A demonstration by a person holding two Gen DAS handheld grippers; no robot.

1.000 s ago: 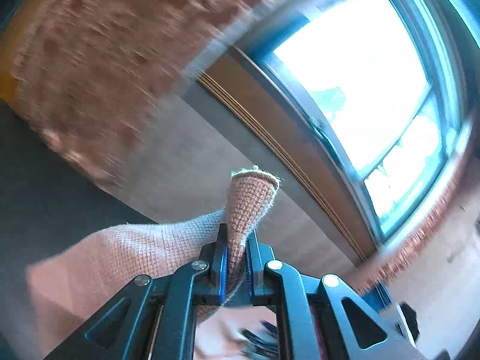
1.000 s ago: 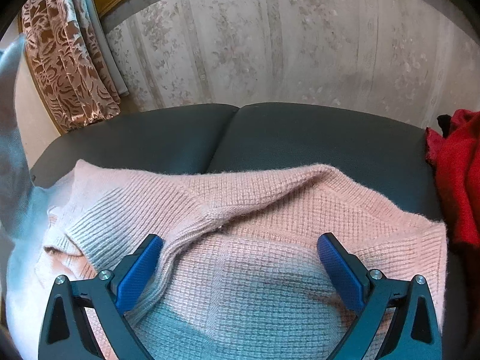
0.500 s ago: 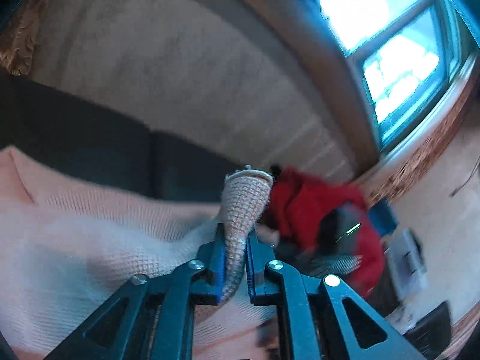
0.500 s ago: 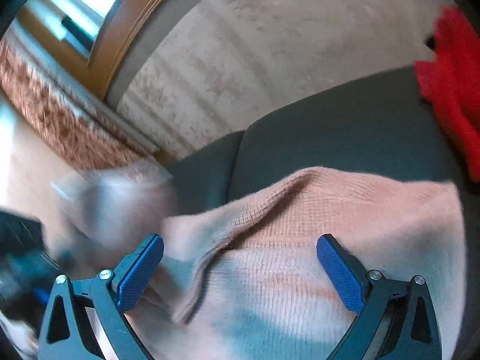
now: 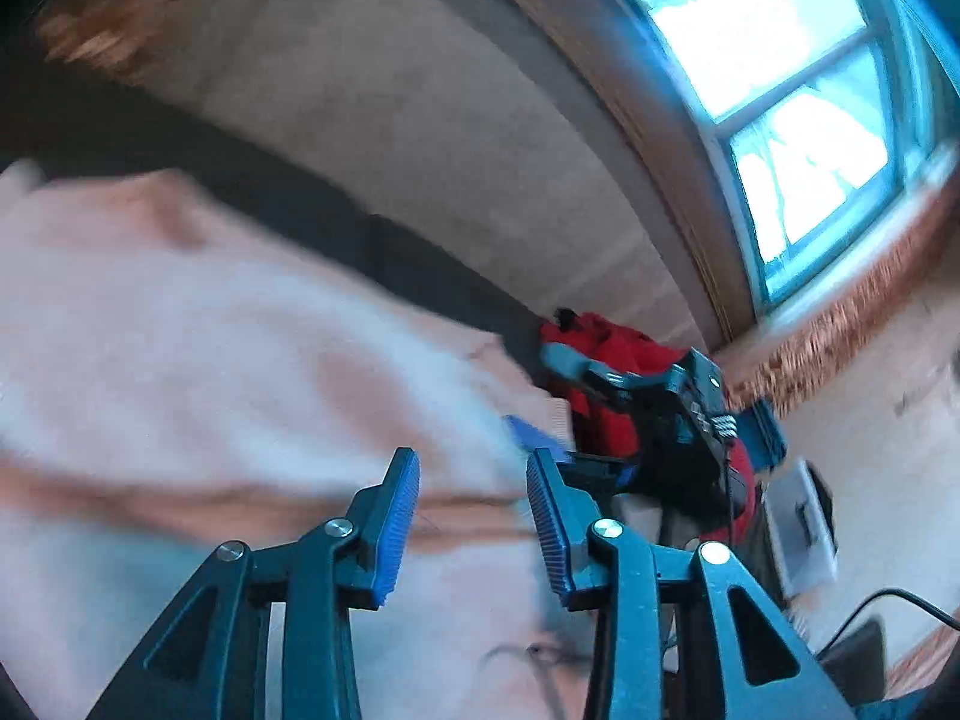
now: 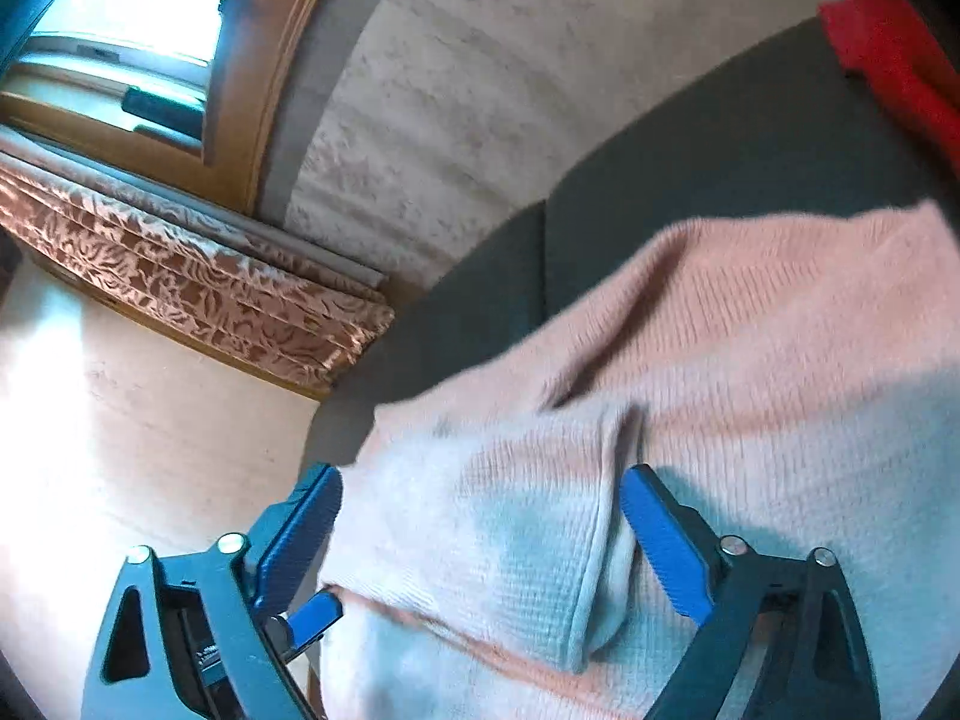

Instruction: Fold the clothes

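On a dark sofa (image 6: pixel 720 138) beneath a papered wall, a pink knitted sweater (image 6: pixel 750 330) lay spread with one part already laid across its body, a fold edge running down the cloth between the right gripper's (image 6: pixel 480 534) blue pads. That gripper stood wide, with nothing pinched. The left gripper (image 5: pixel 474 516), its jaws having just been opening, hung partly parted over the sweater (image 5: pixel 210 360) with no cloth between its pads. The right gripper (image 5: pixel 636 420) showed in the left view at the sweater's far edge, in front of a red garment (image 5: pixel 612 354) bunched at the sofa's end. By appearances the fold was only begun: the sweater remained broad and loosely creased, and the red garment looked untouched.
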